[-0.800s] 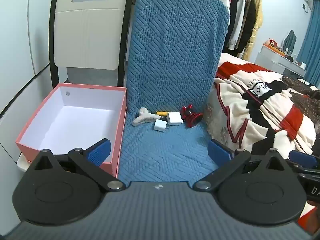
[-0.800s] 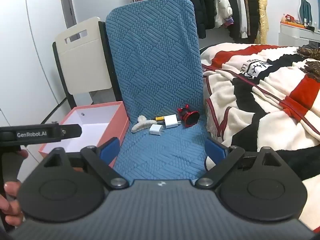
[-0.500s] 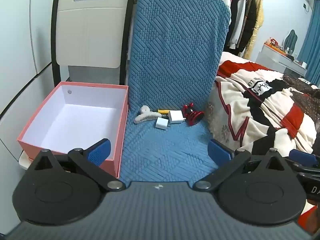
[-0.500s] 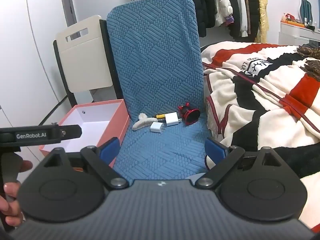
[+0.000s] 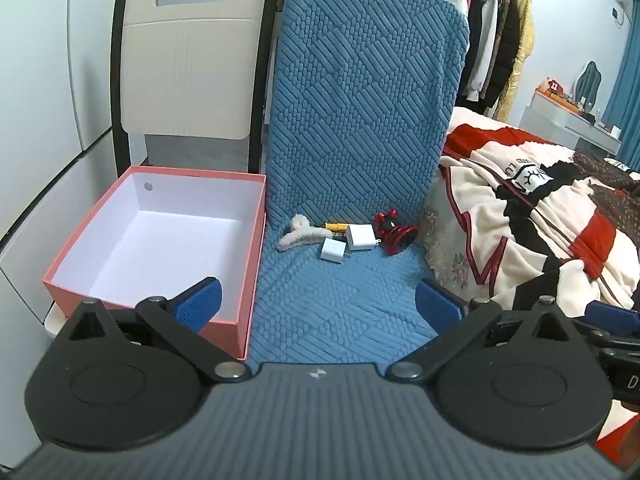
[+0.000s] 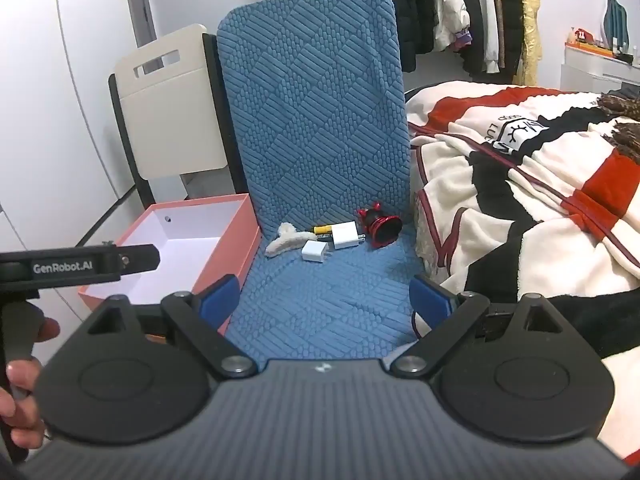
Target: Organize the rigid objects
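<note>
Small items lie at the back of a blue quilted chair seat (image 5: 340, 304) (image 6: 320, 300): a fuzzy white hair claw (image 5: 298, 232) (image 6: 286, 240), a yellow and black battery (image 5: 335, 226) (image 6: 322, 230), two white chargers (image 5: 333, 250) (image 5: 361, 237) (image 6: 314, 252) (image 6: 346, 235) and a red clip-like piece (image 5: 394, 234) (image 6: 380, 227). An empty pink box (image 5: 160, 248) (image 6: 188, 240) stands left of the seat. My left gripper (image 5: 318, 302) is open over the seat's front, its left finger over the box corner. My right gripper (image 6: 324, 296) is open too, well short of the items.
A cream folding chair (image 5: 192, 68) stands behind the box. A bed with a red, black and cream blanket (image 5: 540, 208) (image 6: 540, 160) borders the seat's right side. Clothes hang on a rack (image 6: 460, 4) behind. A hand (image 6: 20, 384) holds the left gripper's handle.
Both views have tilted down slightly and drawn a little back; the items and the box sit lower and nearer the centre of each view. Both grippers stayed open.
</note>
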`<state>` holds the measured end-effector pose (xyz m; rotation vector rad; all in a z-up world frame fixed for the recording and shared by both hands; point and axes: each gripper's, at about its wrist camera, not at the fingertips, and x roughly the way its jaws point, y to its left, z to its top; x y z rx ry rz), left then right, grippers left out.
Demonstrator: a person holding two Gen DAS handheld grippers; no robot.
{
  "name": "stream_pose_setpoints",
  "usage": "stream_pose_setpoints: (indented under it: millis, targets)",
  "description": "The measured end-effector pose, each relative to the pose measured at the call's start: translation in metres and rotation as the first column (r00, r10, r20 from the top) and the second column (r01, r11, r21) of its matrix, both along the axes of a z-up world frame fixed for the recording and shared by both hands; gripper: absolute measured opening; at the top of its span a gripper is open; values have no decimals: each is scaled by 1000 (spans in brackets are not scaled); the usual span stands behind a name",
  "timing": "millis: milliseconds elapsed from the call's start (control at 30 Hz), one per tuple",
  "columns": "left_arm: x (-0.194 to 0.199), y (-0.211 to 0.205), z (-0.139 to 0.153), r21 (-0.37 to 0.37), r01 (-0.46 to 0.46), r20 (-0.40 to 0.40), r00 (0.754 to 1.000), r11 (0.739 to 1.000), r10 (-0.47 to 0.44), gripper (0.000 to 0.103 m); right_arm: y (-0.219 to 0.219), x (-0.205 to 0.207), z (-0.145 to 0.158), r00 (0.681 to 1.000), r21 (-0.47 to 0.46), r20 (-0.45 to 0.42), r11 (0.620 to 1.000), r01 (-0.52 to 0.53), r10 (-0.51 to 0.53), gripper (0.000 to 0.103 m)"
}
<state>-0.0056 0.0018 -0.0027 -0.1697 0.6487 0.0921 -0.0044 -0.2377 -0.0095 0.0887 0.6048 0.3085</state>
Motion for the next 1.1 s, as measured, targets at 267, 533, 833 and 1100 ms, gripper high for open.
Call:
stream_pose_setpoints:
  millis: [267, 533, 833, 1100]
  targets:
    - [1, -5, -2, 20, 11, 18, 1000, 1000, -12, 103, -1, 2, -1, 1000, 4, -3, 1000, 12, -12, 93]
    - [2, -9, -7, 55, 29, 60, 998, 998, -32, 103, -3, 8, -5, 999, -6, -8, 999, 39, -39, 93]
    - [8, -14, -20, 44, 71, 45, 996, 996, -73, 103, -6, 6, -10, 999, -53, -14, 998, 43, -44, 93]
    - [15, -30, -35, 97, 44, -1, 999, 994, -44, 103, -17, 9, -18, 998, -33, -51, 999, 21, -23, 93]
